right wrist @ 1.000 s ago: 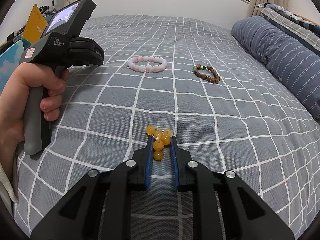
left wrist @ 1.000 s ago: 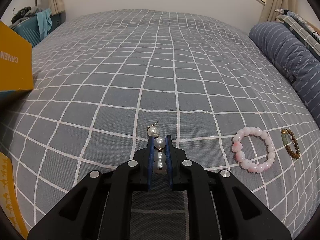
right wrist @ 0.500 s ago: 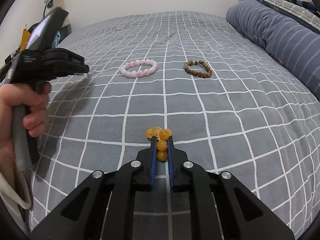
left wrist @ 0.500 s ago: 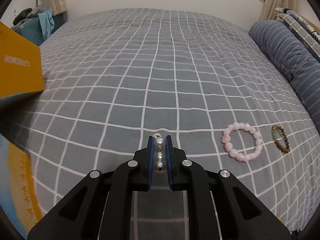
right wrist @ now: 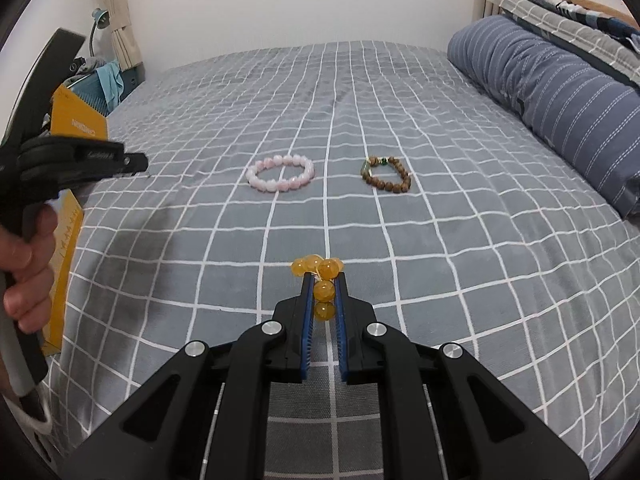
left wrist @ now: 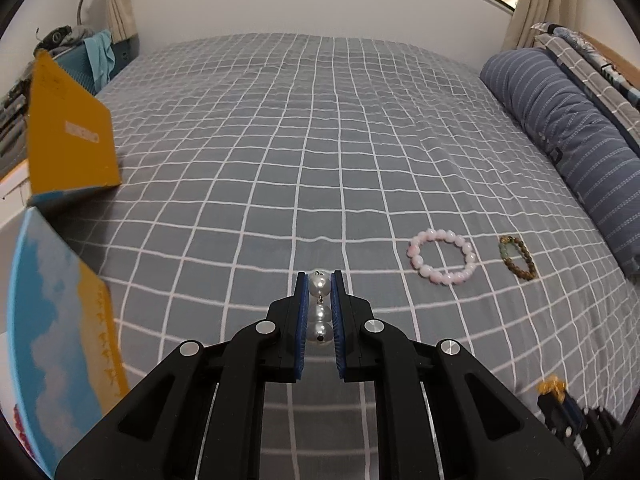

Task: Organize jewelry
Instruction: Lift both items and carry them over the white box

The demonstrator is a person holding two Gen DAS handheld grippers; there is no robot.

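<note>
My left gripper is shut on a white pearl earring and holds it above the grey checked bedspread. My right gripper is shut on a string of amber beads, also held above the bed; it shows at the lower right of the left wrist view. A pink bead bracelet and a brown bead bracelet lie side by side on the bedspread. The left gripper's body shows at the left of the right wrist view.
An open yellow and blue box sits at the bed's left edge, its blue lid close by my left gripper. A striped blue pillow lies along the right side. A wall stands behind the bed.
Both grippers have risen and drawn back from the bedspread with their jewelry. The pearl earring has come off the bed. The yellow box has come further into the left view.
</note>
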